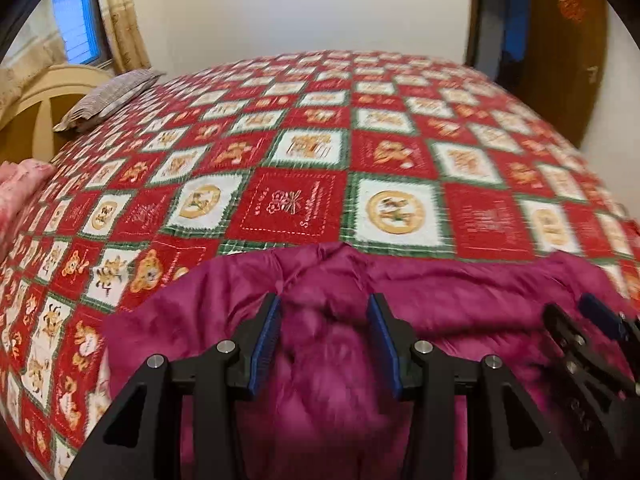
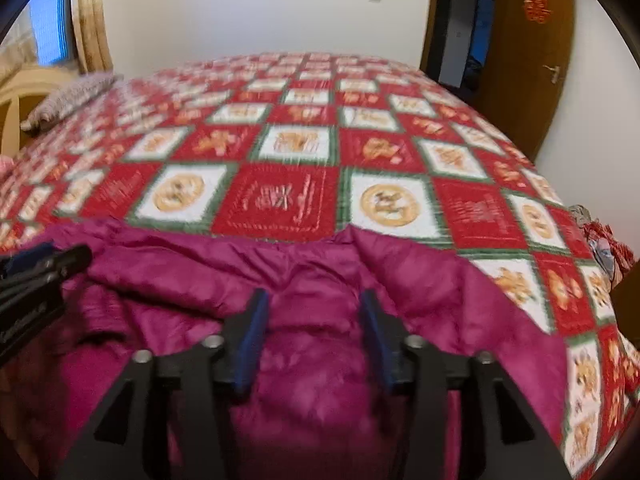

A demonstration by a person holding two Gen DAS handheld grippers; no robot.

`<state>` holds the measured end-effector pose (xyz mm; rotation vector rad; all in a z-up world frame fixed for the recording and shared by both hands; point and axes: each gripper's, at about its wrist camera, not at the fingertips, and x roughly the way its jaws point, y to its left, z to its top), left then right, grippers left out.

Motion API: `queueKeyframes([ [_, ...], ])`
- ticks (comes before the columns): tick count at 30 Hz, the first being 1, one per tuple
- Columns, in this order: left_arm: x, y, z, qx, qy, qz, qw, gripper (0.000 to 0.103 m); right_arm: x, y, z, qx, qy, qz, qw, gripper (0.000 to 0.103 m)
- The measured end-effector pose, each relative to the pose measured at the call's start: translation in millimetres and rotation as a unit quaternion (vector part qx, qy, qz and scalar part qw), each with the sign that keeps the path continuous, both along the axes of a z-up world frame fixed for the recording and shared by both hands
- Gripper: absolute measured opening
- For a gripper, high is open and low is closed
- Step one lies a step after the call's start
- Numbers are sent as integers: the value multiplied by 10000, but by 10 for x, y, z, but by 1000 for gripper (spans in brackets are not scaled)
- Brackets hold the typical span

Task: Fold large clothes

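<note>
A magenta padded jacket (image 1: 440,300) lies rumpled on the near part of the bed; it also shows in the right wrist view (image 2: 304,276). My left gripper (image 1: 324,312) is open, its blue pads (image 1: 266,340) spread over the jacket's cloth. My right gripper (image 2: 312,308) is open too, over the jacket's near part, pads (image 2: 250,340) apart. The right gripper shows at the right edge of the left wrist view (image 1: 584,320), and the left gripper at the left edge of the right wrist view (image 2: 48,264). Whether the pads touch the cloth is unclear.
The bed has a red, white and green patchwork cover (image 1: 304,160). A grey striped pillow (image 1: 108,98) and a pink pillow (image 1: 20,188) lie at the left. A brown door (image 2: 524,52) stands at the far right, a curtained window (image 1: 76,20) far left.
</note>
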<state>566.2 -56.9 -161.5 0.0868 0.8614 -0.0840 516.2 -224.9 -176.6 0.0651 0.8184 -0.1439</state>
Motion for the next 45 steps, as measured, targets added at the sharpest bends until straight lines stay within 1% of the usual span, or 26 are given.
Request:
queueKeyframes([
  [1,-81,12,55,-26,-56,-56,10000,47,-76,12,64,29,-103,-33,9999,67],
  [3,-313,57,208,-169,-245,-224,9993,47,-286,61,229,80,-304,-22,9995,68],
  [8,-1003,160,545,-651,-615,-683,9936,49,-817,202,556,-272,-570,75,9980,68],
  [11,-1437,260,714,-933,-737,-936,9885,53,-1175,246,716,-478,-710,92,9963,68],
  [14,-1832,410,845,-1072,-879,-996,9853,56,-1536,242,841,-526,-789,54,9955,68],
  [16,-2078,536,897,-1162,-918,-1043,9835,63,-1761,231,909,-519,-807,15,9954,69],
  [18,-2338,689,925,-1201,-964,-1086,9821,69,-2020,218,960,-551,-817,-13,9951,74],
  [19,-2433,755,924,-1218,-980,-1089,9817,72,-2137,218,983,-588,-808,-41,9950,74],
  [22,-2769,977,909,-1360,-980,-1072,9800,75,-2531,207,1045,-606,-740,-115,9953,75],
  [24,-3015,1129,862,-1431,-909,-1117,9792,75,-2732,186,1044,-637,-652,-173,9957,82],
  [25,-3113,1180,834,-1395,-901,-1127,9797,75,-2834,177,1032,-649,-592,-209,9959,83],
  [29,-3528,1296,662,-1031,-892,-1192,9835,76,-3230,142,941,-680,-321,-369,9965,83],
  [33,-3840,1330,474,-892,-817,-1315,9839,76,-3546,141,867,-668,-188,-537,9961,83],
  [36,-3998,1308,327,-825,-715,-1372,9845,76,-3712,200,834,-822,-161,-601,9947,83],
  [39,-4131,1275,222,-838,-633,-1432,9841,76,-3874,269,824,-975,-194,-636,9930,83],
  [45,-4319,1174,183,-734,-671,-1547,9829,76,-4073,349,798,-1057,-168,-628,9923,83],
])
